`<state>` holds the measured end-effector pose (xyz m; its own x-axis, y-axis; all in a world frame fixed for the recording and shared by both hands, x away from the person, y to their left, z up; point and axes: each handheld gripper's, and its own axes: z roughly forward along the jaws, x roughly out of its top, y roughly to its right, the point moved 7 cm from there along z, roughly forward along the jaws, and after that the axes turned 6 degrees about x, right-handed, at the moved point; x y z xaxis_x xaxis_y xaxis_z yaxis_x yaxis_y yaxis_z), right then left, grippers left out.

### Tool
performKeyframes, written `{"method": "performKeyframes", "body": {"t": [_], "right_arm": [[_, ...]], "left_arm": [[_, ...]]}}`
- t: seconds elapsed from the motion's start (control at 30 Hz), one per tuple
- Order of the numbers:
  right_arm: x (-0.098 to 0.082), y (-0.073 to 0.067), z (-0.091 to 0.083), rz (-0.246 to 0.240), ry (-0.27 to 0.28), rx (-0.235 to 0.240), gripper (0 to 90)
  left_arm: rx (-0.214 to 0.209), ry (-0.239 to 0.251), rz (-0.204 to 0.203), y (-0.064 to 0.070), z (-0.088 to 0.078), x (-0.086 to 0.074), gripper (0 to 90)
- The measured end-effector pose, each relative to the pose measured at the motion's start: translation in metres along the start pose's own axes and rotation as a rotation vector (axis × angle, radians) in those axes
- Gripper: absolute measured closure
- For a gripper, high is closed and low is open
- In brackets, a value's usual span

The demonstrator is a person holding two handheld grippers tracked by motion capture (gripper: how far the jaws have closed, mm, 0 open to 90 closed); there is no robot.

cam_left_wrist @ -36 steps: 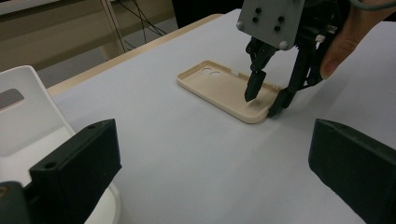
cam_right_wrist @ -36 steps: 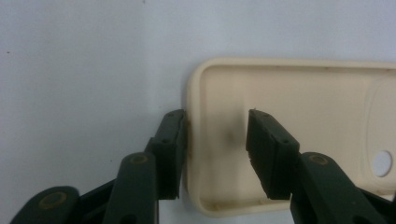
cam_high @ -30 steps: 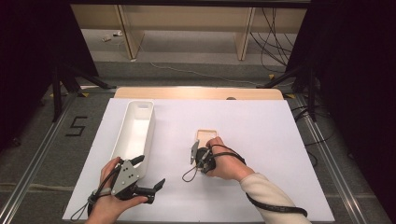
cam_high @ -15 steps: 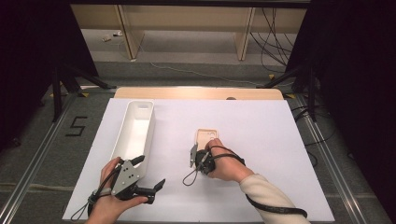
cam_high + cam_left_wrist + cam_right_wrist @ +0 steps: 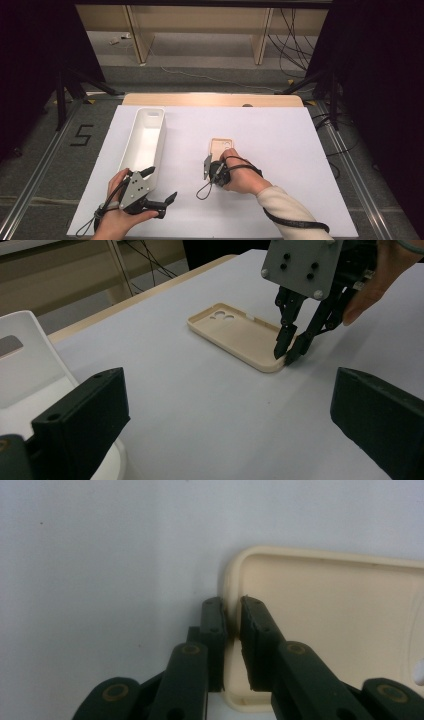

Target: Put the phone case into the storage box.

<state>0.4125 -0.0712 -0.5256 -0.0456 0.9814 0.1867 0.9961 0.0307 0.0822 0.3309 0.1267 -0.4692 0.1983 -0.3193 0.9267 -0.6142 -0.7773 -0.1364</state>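
A cream phone case [image 5: 221, 148] lies flat, open side up, on the white table cover [image 5: 280, 150], right of the middle, with its camera cut-outs at the far end. The right gripper [image 5: 208, 167] points down at the case's near end, and its jaws have just been closing: they now pinch the case's thin rim, one jaw outside the wall and one inside. The left gripper [image 5: 161, 189] hovers at the near left with its jaws spread wide and nothing between them, beside the near end of a long white tray [image 5: 145, 140] that runs near to far, left of the case.
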Motion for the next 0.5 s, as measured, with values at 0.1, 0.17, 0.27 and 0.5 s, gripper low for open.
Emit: {"method": "performKeyframes", "body": {"t": [0.1, 0.17, 0.27, 0.5], "right_arm": [[-0.0005, 0.0002, -0.0003, 0.004, -0.001, -0.001, 82.3], [-0.0004, 0.0, -0.0004, 0.006, -0.001, 0.004, 82.7], [-0.0002, -0.0002, -0.0004, -0.001, 0.003, 0.003, 83.6], [-0.0015, -0.0011, -0.0015, 0.009, 0.026, 0.013, 87.6]], "left_arm": [[0.0, 0.0, 0.0, 0.0001, 0.0, -0.0001, 1.6], [0.0, 0.0, 0.0, 0.0001, 0.0, 0.0, 1.6], [0.0, 0.0, 0.001, -0.0002, -0.0001, -0.0001, 1.6], [-0.001, 0.0, 0.001, -0.0003, -0.0002, -0.0001, 1.6]]}}
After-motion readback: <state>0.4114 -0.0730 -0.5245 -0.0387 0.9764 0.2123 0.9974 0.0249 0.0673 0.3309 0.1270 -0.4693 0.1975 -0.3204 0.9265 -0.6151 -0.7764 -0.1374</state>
